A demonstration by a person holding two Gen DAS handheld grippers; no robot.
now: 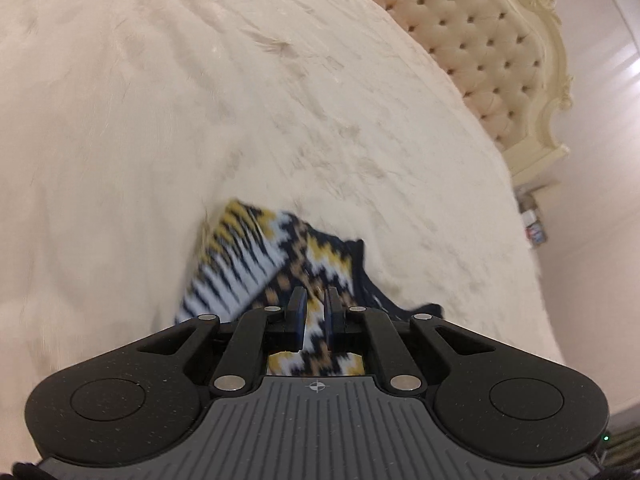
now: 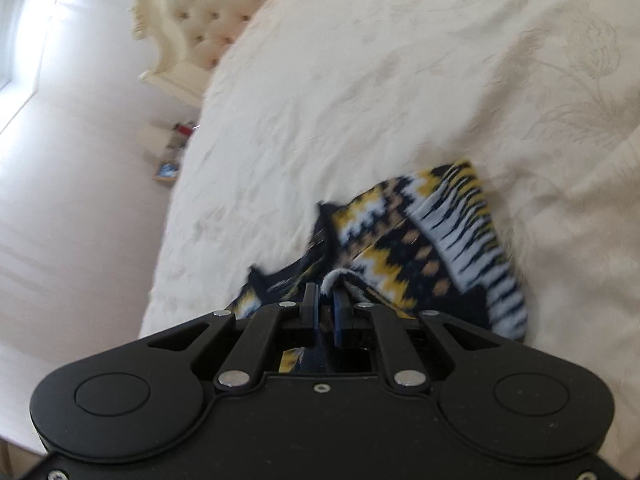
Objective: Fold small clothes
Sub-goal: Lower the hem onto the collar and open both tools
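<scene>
Left wrist view: both grippers' fingers [image 1: 298, 306] closed on patterned garment [image 1: 248, 256] atop bed [image 1: 120, 120].

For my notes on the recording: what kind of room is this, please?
Most likely a bedroom: a cream bedspread covers a large bed, a tufted headboard stands at its end, and a patterned garment lies on the cover.

Each camera rides its gripper, tilted down over the bed [image 1: 200, 100] at close range. Left view has the headboard [image 1: 500, 52] at two o'clock, right view at eleven; both share the patterned garment [image 2: 420, 240].
</scene>
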